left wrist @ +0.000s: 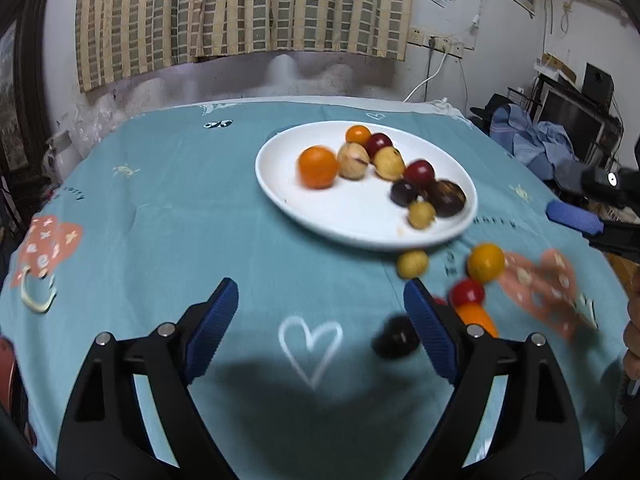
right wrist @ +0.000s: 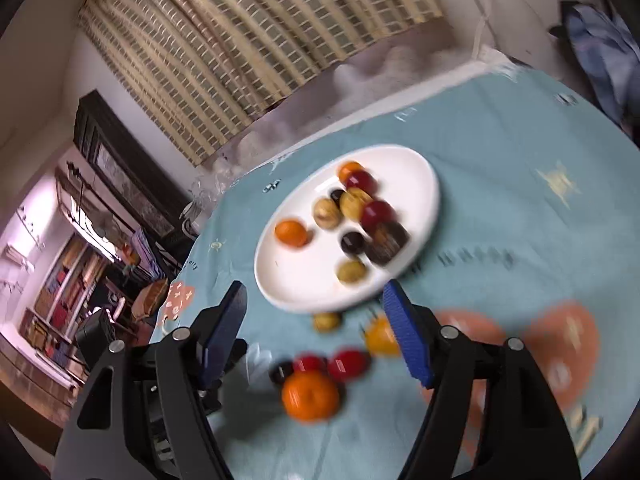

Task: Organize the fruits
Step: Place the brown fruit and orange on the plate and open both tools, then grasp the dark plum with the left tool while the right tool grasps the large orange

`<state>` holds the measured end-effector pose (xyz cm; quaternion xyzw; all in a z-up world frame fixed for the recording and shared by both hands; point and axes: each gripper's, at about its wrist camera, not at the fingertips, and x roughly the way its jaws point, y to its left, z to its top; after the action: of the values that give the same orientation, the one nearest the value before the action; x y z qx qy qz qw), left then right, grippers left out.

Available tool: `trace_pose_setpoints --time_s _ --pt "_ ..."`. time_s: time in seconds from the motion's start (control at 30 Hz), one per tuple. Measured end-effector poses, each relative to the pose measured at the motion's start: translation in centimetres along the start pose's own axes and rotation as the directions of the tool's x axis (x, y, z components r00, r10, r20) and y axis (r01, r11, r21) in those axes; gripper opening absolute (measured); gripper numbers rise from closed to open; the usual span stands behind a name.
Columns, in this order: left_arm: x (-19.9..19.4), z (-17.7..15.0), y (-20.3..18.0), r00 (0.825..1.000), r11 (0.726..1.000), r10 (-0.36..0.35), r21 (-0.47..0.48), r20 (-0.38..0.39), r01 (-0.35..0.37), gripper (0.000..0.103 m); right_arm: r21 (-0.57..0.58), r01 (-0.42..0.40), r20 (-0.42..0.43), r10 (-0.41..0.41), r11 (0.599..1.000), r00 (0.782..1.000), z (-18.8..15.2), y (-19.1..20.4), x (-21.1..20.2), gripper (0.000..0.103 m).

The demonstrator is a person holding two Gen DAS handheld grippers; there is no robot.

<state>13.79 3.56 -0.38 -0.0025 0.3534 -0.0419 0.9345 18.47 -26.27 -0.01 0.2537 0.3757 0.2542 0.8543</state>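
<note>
On white plate [left wrist: 280,184], mid table [left wrist: 160,208]: nine-ish small fruits already gathered, oranges, red and dark plums, yellowish ones. Just off plate's near rim, still loose on teal tablecloth [left wrist: 200,152]: yellow fruit [left wrist: 412,263], orange one [left wrist: 485,262], red one [left wrist: 467,293], tangerine [right wrist: 310,396], dark plum [left wrist: 396,336]. Roughly two-thirds done. Left gripper [left wrist: 320,316] wide, empty. Right gripper [right wrist: 314,320] spread, nothing gripped, loose fruits between fingers.
</note>
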Motion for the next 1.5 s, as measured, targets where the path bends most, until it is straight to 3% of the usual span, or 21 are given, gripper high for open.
trace_pose_setpoints --time_s 0.17,0.37,0.63,0.73,0.83,0.9,0.97,1.1,1.23,1.33,1.5 --pt "-0.8 -1.4 -2.4 0.999 0.995 0.040 0.094 0.021 -0.042 0.090 0.085 0.005 -0.018 -0.004 0.996 1.000 -1.1 -2.7 -0.6 0.071" --pt "0.8 -2.3 -4.0 0.999 0.982 0.011 0.189 -0.036 -0.004 0.090 0.090 0.002 -0.037 0.001 0.996 0.999 -0.9 -2.6 -0.4 0.071" --pt "3.2 -2.0 -2.7 0.992 0.990 0.003 0.137 -0.129 0.015 0.090 0.061 0.013 -0.038 -0.011 0.998 0.999 -1.3 -2.0 -0.2 0.071" --pt "3.6 -1.9 -3.1 0.990 0.990 -0.025 0.137 -0.136 0.044 0.081 0.048 0.024 -0.041 -0.022 0.999 0.999 -1.4 -1.9 0.0 0.071" --pt "3.7 -1.9 -4.2 0.990 0.981 -0.034 0.183 -0.137 0.059 0.063 0.041 0.026 -0.039 -0.024 0.999 0.999 -1.4 -1.8 0.1 0.071" --pt "4.0 -2.0 -4.8 0.987 0.975 -0.057 0.203 -0.152 0.088 0.040 0.034 0.029 -0.037 -0.028 0.999 0.999 -1.4 -1.7 0.1 0.071" --pt "4.2 -2.0 -5.2 0.984 0.970 -0.077 0.216 -0.162 0.111 0.033 0.033 0.030 -0.038 -0.029 0.999 0.999 -1.5 -1.7 0.1 0.071" --pt "4.0 -2.1 -5.2 0.982 0.969 -0.094 0.210 -0.163 0.127 0.033 0.027 0.023 -0.050 -0.021 0.999 0.998 -1.6 -1.6 0.3 0.071" --pt "2.5 -2.5 -3.6 0.989 0.978 -0.041 0.194 -0.143 0.069 0.032 -0.010 -0.025 -0.083 0.024 1.000 0.996 -2.1 -0.3 0.6 0.071" --pt "1.8 -2.2 -1.5 0.992 0.991 -0.031 0.125 -0.125 0.046 0.032 -0.042 -0.076 -0.145 0.069 0.996 0.987 -3.2 1.0 1.6 0.071" --pt "2.5 -2.5 -0.2 0.989 0.997 -0.012 0.079 -0.148 0.024 0.032 -0.080 -0.072 -0.232 0.052 0.994 0.971 -4.9 2.1 3.9 0.071"
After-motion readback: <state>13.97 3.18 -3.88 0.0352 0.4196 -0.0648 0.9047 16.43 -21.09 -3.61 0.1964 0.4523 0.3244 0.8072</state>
